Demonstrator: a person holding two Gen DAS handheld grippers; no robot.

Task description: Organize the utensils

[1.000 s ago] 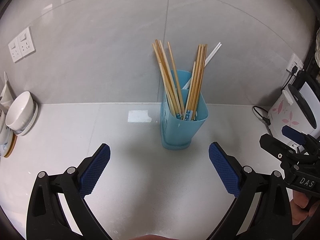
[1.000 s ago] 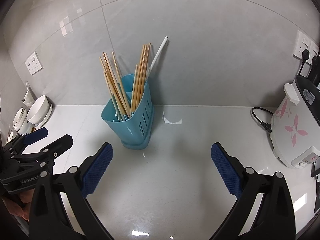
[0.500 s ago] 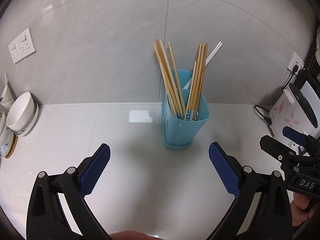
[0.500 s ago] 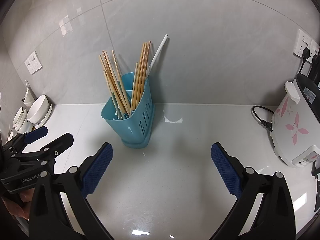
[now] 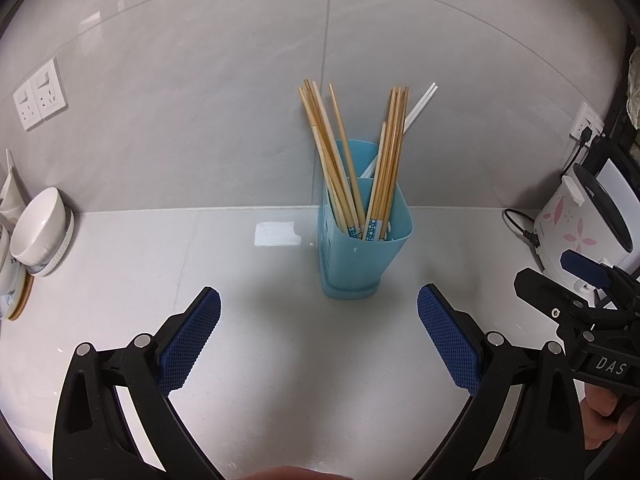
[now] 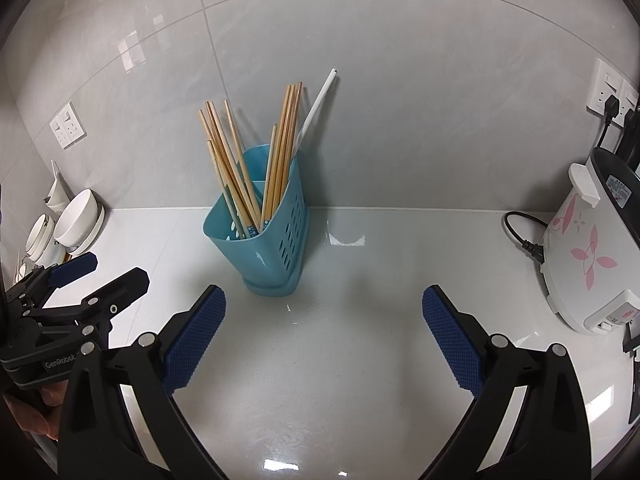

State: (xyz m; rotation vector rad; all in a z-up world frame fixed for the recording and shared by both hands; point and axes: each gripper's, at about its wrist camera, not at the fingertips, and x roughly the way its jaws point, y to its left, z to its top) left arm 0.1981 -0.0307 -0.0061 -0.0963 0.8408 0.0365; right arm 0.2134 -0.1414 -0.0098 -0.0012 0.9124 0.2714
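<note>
A blue plastic utensil holder (image 5: pixel 362 248) (image 6: pixel 266 248) stands upright on the white counter near the tiled wall. Several wooden chopsticks (image 5: pixel 344 160) (image 6: pixel 256 168) lean in it in two bunches, and a white pair (image 5: pixel 418 106) (image 6: pixel 316 108) rests against the wall side. My left gripper (image 5: pixel 318 338) hangs open in front of the holder, nothing between its blue pads. My right gripper (image 6: pixel 324 338) is open too, right of the holder and empty. Each gripper shows at the edge of the other's view: the right gripper (image 5: pixel 576 288), the left gripper (image 6: pixel 76 292).
Stacked white bowls and plates (image 5: pixel 36 236) (image 6: pixel 76 224) sit at the far left by the wall. A white rice cooker with pink flowers (image 5: pixel 576 220) (image 6: pixel 588 260) stands at the right, its black cord (image 6: pixel 524 232) lying on the counter. Wall sockets (image 5: pixel 40 98) (image 6: pixel 610 94) are on the tiles.
Both views drift very slightly; the holder sits a touch further right in the left wrist view. The grippers stay open and nothing was taken or let go.
</note>
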